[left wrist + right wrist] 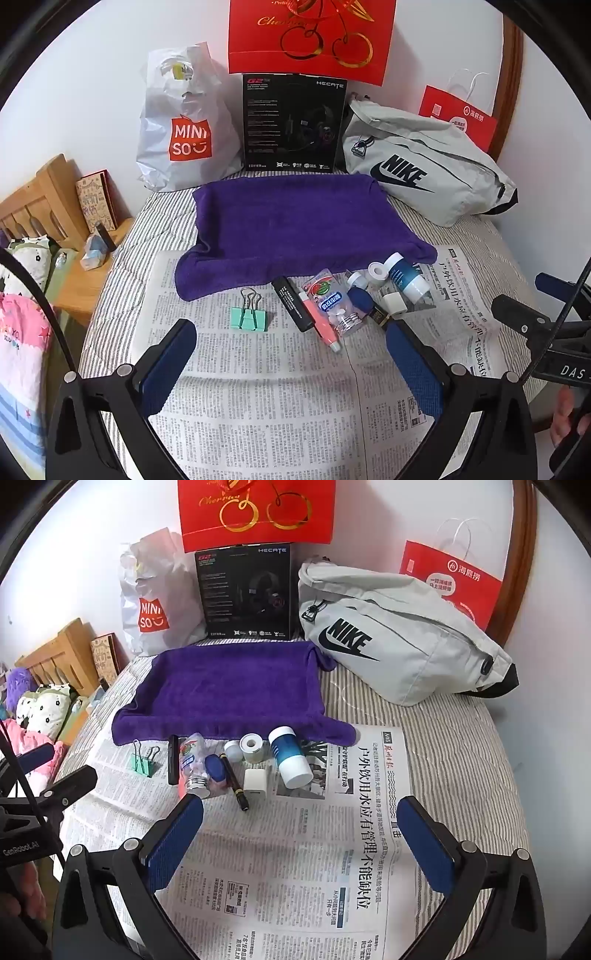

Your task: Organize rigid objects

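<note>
Small rigid objects lie in a cluster on a newspaper (258, 387) in front of a purple towel (291, 225): a mint binder clip (249, 315), a black stick (292, 303), a pink tube (323, 321), a clear bottle (338, 301), a blue-and-white bottle (404, 275), a tape roll (377, 272) and a white cube (393, 304). In the right wrist view I see the binder clip (142, 761), the blue-and-white bottle (290, 757), the white cube (255, 781) and a black pen (234, 781). My left gripper (291, 332) and right gripper (299, 806) are open and empty, just short of the cluster.
At the back stand a Miniso bag (184, 122), a black headset box (293, 123), a red gift bag (310, 37), a grey Nike bag (424, 162) and a red paper bag (450, 579). A wooden headboard and bedside shelf (48, 206) are at the left.
</note>
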`<state>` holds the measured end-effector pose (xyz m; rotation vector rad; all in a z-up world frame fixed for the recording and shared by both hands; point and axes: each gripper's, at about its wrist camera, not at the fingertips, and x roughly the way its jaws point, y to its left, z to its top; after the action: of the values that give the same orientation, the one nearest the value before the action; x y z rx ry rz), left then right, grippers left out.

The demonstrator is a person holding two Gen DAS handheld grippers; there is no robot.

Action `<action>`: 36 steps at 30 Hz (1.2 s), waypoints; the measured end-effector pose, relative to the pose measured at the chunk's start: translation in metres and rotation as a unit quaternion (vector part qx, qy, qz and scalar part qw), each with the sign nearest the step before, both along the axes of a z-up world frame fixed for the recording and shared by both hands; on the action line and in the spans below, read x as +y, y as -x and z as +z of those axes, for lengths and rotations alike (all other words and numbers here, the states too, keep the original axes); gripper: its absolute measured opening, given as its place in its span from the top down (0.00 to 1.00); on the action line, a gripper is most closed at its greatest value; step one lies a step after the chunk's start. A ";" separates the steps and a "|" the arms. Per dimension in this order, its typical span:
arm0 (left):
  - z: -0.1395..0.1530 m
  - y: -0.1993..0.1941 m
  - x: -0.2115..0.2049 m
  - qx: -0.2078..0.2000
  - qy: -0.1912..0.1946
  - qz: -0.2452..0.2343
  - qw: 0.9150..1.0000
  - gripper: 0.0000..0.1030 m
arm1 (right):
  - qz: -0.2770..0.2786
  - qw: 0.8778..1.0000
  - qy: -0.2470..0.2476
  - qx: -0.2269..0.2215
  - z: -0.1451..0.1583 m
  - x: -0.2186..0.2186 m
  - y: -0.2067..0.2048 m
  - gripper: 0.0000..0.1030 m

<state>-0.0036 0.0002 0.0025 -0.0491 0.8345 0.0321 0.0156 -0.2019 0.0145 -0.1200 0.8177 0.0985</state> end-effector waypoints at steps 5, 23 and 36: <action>-0.004 0.003 0.000 0.004 -0.003 0.000 1.000 0.00 | 0.001 1.000 -0.002 0.003 -0.002 -0.001 0.000 0.00; 0.000 0.000 0.004 0.010 0.001 0.003 1.000 0.00 | -0.004 1.000 -0.008 -0.006 0.003 -0.003 0.009 0.00; -0.001 0.002 0.003 0.009 0.005 0.004 1.000 0.00 | -0.006 1.000 -0.011 -0.004 0.003 -0.005 0.010 0.00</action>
<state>-0.0057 0.0029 0.0012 -0.0614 0.8526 0.0355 0.0053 -0.2064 0.0171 -0.0941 0.8086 0.0956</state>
